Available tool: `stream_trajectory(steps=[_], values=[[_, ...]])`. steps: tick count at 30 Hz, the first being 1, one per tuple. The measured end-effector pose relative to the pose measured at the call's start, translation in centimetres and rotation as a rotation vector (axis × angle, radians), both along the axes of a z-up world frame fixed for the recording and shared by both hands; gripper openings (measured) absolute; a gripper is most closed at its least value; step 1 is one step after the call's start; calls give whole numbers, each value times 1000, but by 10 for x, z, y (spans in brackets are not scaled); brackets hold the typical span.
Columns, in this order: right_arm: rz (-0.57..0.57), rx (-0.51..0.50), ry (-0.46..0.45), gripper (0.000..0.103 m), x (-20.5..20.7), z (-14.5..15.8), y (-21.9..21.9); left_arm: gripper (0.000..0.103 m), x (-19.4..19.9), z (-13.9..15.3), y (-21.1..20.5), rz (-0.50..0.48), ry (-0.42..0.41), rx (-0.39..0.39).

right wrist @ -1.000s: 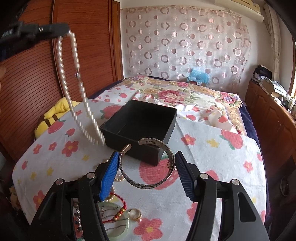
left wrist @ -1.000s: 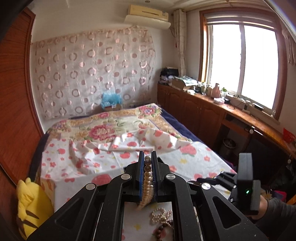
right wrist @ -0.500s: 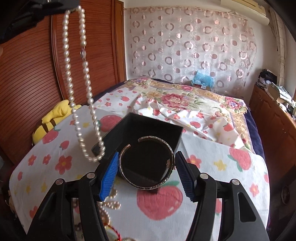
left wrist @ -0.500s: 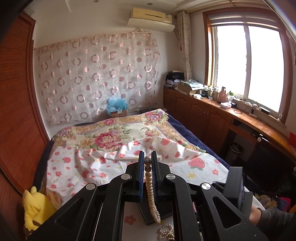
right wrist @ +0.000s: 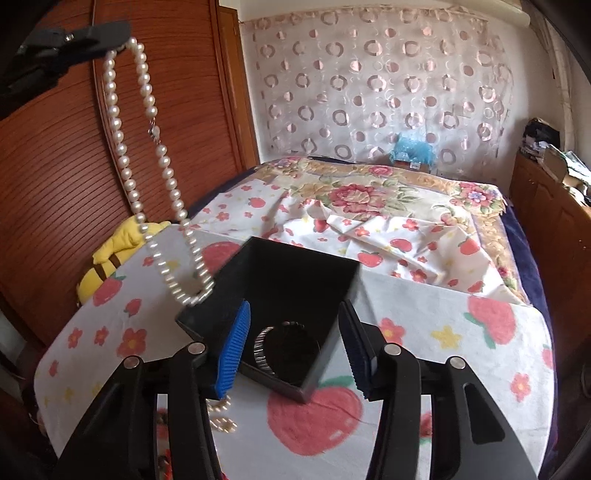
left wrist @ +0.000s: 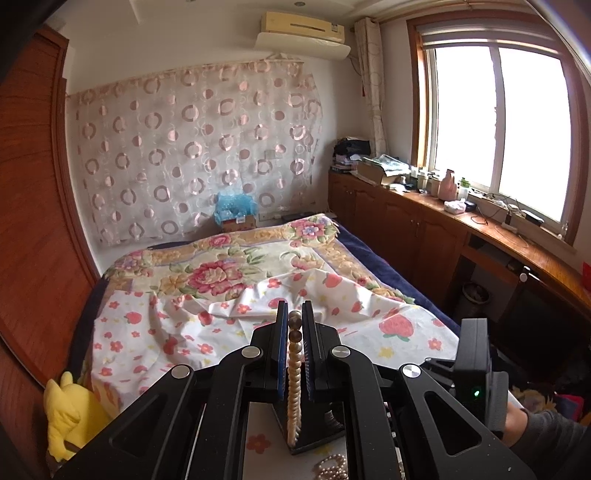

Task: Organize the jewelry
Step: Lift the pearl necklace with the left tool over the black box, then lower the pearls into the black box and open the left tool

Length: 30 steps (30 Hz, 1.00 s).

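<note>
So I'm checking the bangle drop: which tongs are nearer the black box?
Right. The right tongs straddle the black box, bangle lying inside. The left tongs hold the pearl necklace high, up and left of the box.

R gripper (right wrist: 293,345) over black box (right wrist: 295,273), jaws just closing, nothing between pads. Silver bangle (right wrist: 264,350) lies inside box. L gripper (right wrist: 122,33) top left, clamped on pearl necklace (right wrist: 155,155); loop hangs by box's left rim. Strawberry-print cloth (right wrist: 461,332) underneath.
</note>
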State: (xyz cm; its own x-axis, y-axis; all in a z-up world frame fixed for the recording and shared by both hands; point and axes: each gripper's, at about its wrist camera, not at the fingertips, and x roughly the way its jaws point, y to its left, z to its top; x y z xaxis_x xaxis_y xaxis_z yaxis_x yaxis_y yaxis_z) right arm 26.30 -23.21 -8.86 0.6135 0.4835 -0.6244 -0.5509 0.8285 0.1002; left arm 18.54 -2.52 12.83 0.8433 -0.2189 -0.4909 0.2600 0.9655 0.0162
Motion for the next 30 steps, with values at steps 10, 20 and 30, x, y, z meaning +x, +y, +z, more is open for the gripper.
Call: stream_trajectory(steps=[10, 20, 30], values=[[-40, -22, -5, 52, -16, -9, -25, 7, 18, -14, -11, 8, 21, -2], [-32, -21, -11, 52, -51, -19, -31, 23, 13, -45, -2, 40, 61, 12], [41, -24, 23, 52, -99, -36, -19, 32, -45, -111, 7, 23, 117, 46]])
